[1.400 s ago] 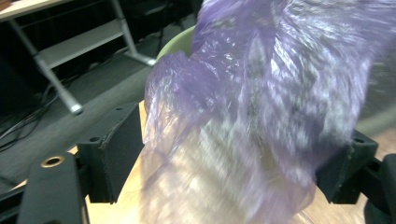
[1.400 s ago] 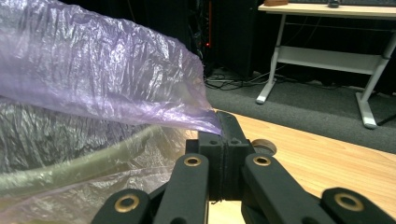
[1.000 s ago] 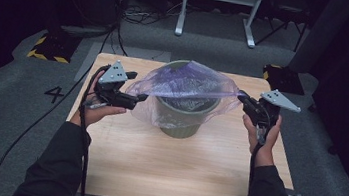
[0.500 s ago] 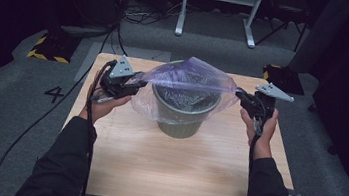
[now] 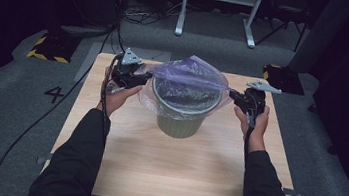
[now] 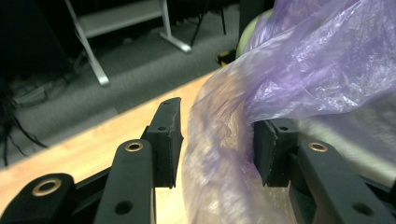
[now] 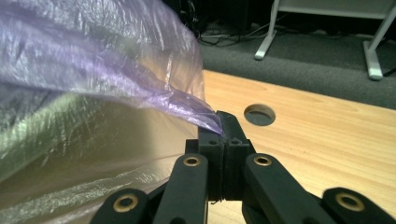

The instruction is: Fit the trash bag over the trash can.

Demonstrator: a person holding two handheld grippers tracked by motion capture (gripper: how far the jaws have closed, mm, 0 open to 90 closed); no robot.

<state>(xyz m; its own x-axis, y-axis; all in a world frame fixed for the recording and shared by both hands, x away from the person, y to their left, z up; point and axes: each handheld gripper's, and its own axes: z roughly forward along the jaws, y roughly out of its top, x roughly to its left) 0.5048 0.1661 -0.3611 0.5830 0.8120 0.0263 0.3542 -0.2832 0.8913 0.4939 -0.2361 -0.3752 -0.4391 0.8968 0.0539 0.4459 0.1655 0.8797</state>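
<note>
Broadly: wooden desk on grey carpet, green bin upright toward the far edge, roughly midway between left and right edges. Draped over the bin's mouth, purple plastic bag, thin and translucent, stretched across the rim and sagging down the bin's sides. Farther off on the right half of the desk, seen from the right gripper view, round hole in the wood.

Left tool near the far left corner, jaws part-way spread and just been opening a little; a fold of the bag between the pads, brushing the right pad, clear of the left, so not pinched. Right tool toward the right edge, pressed together on a twisted corner of the bag.

Handling, by judgement: film very light, soft, slippery, quick to tear if tugged against the rim; bin stiff but light enough to tip under a sideways pull. Best taken at the bunched hem, several layers thick, on opposite sides of the rim, and eased down evenly.
</note>
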